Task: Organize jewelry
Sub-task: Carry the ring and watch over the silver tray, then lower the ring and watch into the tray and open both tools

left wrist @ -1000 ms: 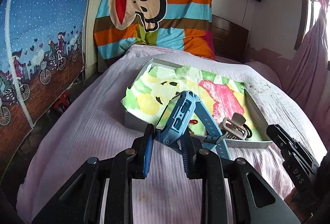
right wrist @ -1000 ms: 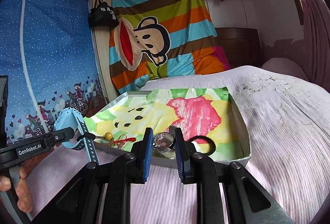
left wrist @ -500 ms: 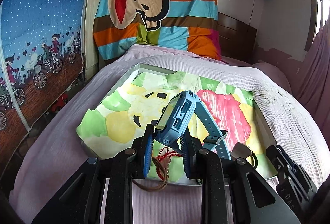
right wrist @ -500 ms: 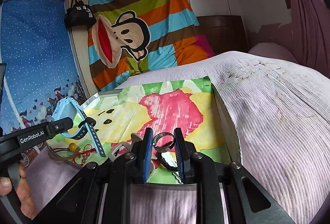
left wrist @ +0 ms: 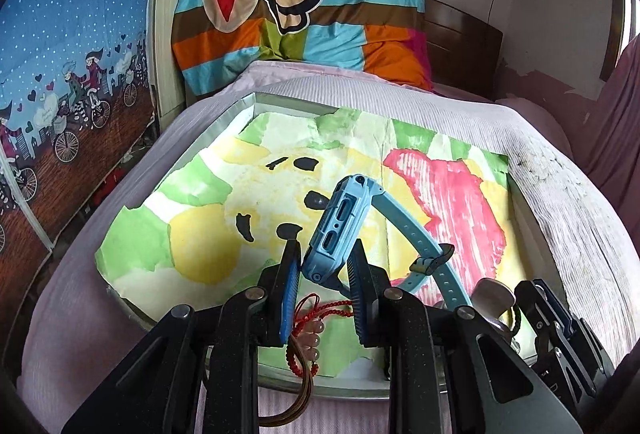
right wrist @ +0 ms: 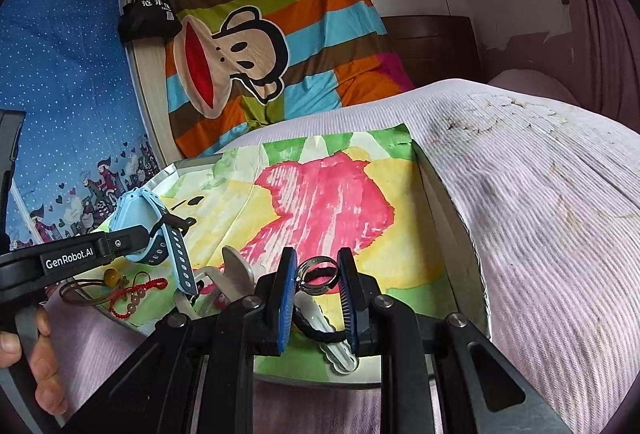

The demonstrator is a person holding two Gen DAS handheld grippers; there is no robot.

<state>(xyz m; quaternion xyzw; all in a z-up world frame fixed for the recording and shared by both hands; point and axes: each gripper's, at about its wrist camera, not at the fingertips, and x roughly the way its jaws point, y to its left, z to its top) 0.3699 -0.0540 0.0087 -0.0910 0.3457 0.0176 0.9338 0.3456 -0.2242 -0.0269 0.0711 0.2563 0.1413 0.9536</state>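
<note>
Shallow tray (left wrist: 240, 110) sits on a pink ribbed bed cover (right wrist: 540, 202), lined with one painted paper sheet (left wrist: 208, 242) in green, yellow and red.

Left gripper (left wrist: 322, 274): fingers clamped on a blue watch (left wrist: 340, 222), case held tilted above the sheet, strap (left wrist: 420, 234) looping off to the right.

Right gripper (right wrist: 316, 274): fingers closed on one silver ring (right wrist: 316, 276), over the tray's near right part.

Lying at the tray's near edge: one red bead string (right wrist: 136, 290), one brown cord with a yellow bead (right wrist: 112, 276), one pale hair claw (right wrist: 236, 270), one silver clip (right wrist: 332, 330), one black hair tie (right wrist: 320, 332), the last two partly hidden behind the right fingers.

One striped monkey blanket (right wrist: 256, 34) hangs behind. Person's hand (right wrist: 40, 366) cut off at left edge.
</note>
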